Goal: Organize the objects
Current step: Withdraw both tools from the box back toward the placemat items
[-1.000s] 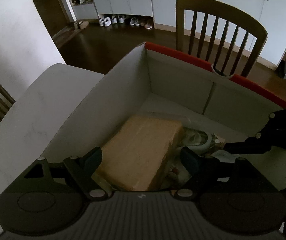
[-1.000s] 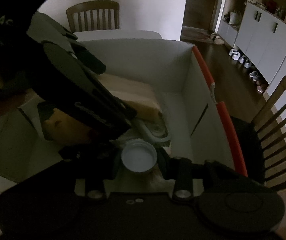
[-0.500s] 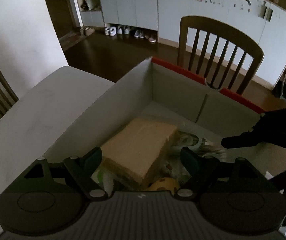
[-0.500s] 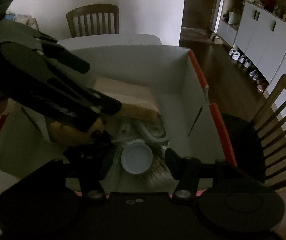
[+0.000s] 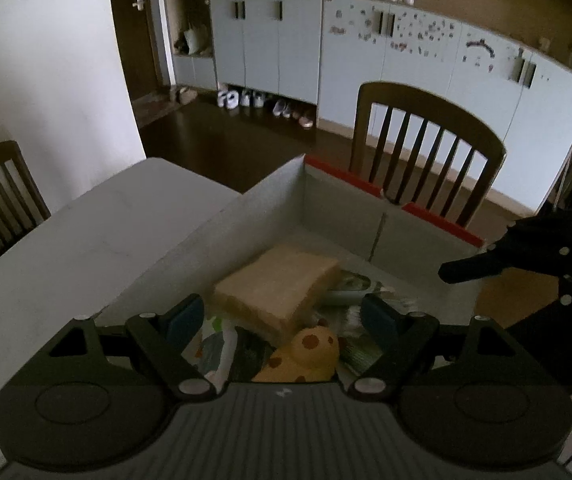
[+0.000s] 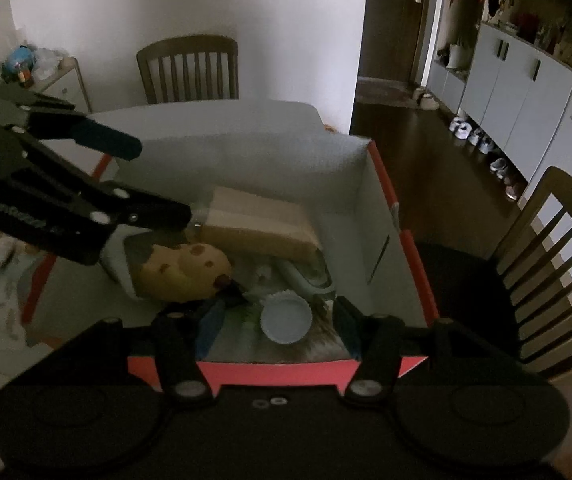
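Release step: right gripper (image 6: 276,326) fingers just opened, apart, empty; round pale-blue plastic lid (image 6: 286,318) lying inside red-rimmed white cardboard box (image 6: 381,168) on table. Left gripper (image 5: 282,318) fingers apart, empty, above tan block (image 5: 278,286), yellow spotted plush toy (image 5: 305,354). Next: fetch another loose item.

wrist views downward, sharing box (image 5: 369,204)

1. You are in a home, in its dining area: wooden slat-back chairs (image 5: 425,152) stand around a white table (image 5: 86,232).
2. A wall of white cabinets (image 5: 405,68) bears small stickers.
3. Pairs of shoes (image 5: 262,104) line the dark wooden floor (image 5: 226,140) by a door (image 6: 405,20).
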`<state>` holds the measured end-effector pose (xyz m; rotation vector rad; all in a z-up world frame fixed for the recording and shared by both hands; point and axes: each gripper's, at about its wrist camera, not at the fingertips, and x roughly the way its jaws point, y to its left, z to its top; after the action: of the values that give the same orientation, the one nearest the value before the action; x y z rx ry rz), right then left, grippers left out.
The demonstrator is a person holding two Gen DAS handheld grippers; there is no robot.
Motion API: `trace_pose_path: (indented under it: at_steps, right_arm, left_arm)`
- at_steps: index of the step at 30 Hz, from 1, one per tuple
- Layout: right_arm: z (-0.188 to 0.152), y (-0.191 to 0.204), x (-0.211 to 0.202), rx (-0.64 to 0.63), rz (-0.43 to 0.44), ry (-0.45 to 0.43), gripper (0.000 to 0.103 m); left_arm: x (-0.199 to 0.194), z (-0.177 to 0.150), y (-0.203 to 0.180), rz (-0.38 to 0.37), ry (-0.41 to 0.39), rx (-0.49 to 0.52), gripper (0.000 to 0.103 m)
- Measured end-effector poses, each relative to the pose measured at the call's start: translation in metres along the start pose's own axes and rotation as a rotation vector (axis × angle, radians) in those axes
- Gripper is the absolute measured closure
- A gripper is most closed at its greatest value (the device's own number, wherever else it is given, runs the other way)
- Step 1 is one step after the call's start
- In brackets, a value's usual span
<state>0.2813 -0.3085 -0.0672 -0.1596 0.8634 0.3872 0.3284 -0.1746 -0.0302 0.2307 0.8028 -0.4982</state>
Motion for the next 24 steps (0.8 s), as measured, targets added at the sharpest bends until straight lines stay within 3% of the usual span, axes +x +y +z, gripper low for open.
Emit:
trace_pose_path:
  at_steps: [9,24]
  right_arm:
    - [-0.004,0.025,-0.030,0.007,0.000,-0.036,0.039]
    - [-0.007,0.089,-0.051,0.036,0.025,-0.071,0.019]
  left_arm:
    - [-0.052,-0.024,0.006,-0.013,-0.074,-0.045,0.017]
    - [-0.124,-0.092,0.038,-0.017,-0.111,-0.134,0.017]
